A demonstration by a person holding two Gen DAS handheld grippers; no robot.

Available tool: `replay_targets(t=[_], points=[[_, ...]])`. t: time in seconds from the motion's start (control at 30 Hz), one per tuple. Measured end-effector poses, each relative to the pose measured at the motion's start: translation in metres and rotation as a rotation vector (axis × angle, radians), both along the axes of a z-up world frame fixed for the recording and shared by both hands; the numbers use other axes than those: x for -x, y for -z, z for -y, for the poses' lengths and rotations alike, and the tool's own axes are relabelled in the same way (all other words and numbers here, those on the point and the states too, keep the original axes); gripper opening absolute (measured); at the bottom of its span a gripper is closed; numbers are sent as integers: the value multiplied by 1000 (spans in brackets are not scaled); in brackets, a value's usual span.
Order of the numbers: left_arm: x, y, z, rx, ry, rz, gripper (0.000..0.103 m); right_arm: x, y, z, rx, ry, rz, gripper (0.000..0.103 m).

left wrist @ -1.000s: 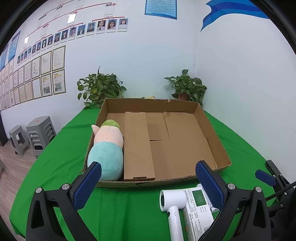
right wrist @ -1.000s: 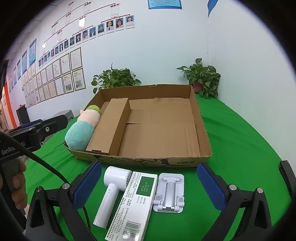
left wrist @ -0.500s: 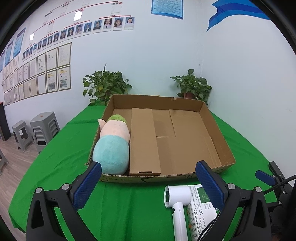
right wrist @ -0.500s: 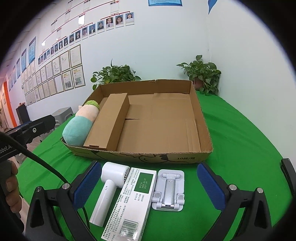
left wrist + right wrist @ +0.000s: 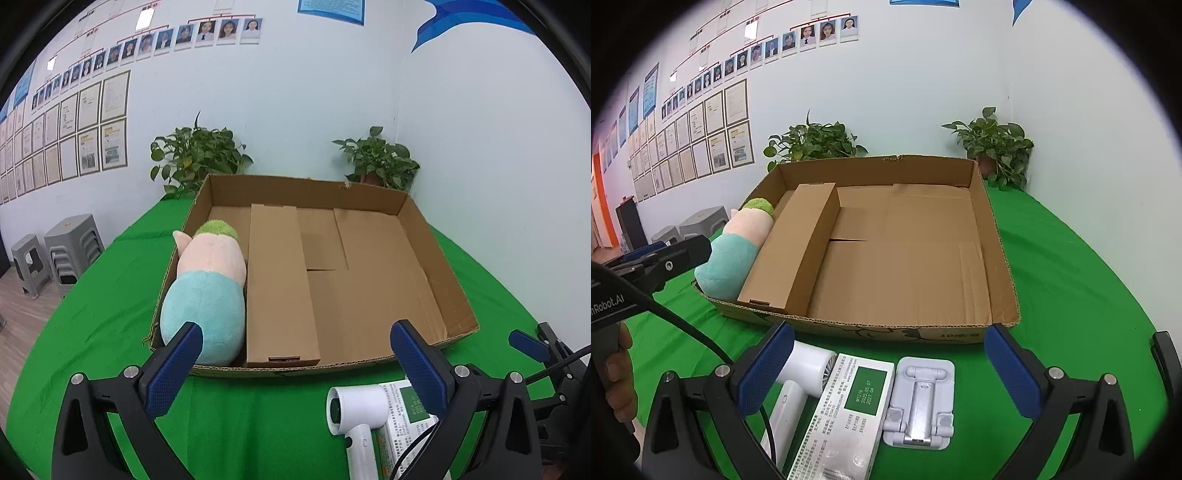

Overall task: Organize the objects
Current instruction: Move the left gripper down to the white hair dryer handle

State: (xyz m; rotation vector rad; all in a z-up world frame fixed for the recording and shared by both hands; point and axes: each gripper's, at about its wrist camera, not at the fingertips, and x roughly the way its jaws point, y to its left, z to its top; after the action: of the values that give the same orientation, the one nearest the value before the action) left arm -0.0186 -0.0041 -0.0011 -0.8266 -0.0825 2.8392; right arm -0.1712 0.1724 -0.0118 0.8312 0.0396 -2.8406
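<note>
Both claws spread wide, left claw (image 5: 295,354) and right claw (image 5: 890,354), holding nothing, near the cardboard box (image 5: 997,236).

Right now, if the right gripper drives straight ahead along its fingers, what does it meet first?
Probably the cardboard box's near wall. The open right gripper sits above the green-labelled carton and phone stand; how high it hangs is unclear, so it might pass over the wall.

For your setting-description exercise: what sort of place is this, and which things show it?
Probably an office or company room: rows of staff portrait photos and framed certificates on the white wall, stacked grey plastic stools, and a green-clothed table.
</note>
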Motion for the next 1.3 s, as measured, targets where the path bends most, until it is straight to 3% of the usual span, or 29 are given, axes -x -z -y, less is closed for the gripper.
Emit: replay_targets(t=[0.3,0.5,0.63,0.73,0.87,1.1,1.2,1.27,1.3], points=[[17,20,6,-14,38,74,102,5,15,-14,82,-90,42,103],[27,40,18,-70,104,163,101,-7,34,0,134,-279,105,100],[34,49,32,-98,106,195,99,-17,46,28,130,-421,154,77],[35,52,42,-119,104,207,99,-21,52,43,96,-465,166,63],[33,54,58,-114,97,206,99,-28,56,51,99,-543,202,31],[20,40,104,-123,54,174,96,-75,30,82,212,-1038,260,31],[20,46,103,-114,77,209,96,-61,45,78,209,-986,338,33],[26,61,91,-107,112,260,96,-37,68,70,194,-848,450,44],[30,69,84,-113,137,284,96,-29,75,67,178,-799,479,44]])
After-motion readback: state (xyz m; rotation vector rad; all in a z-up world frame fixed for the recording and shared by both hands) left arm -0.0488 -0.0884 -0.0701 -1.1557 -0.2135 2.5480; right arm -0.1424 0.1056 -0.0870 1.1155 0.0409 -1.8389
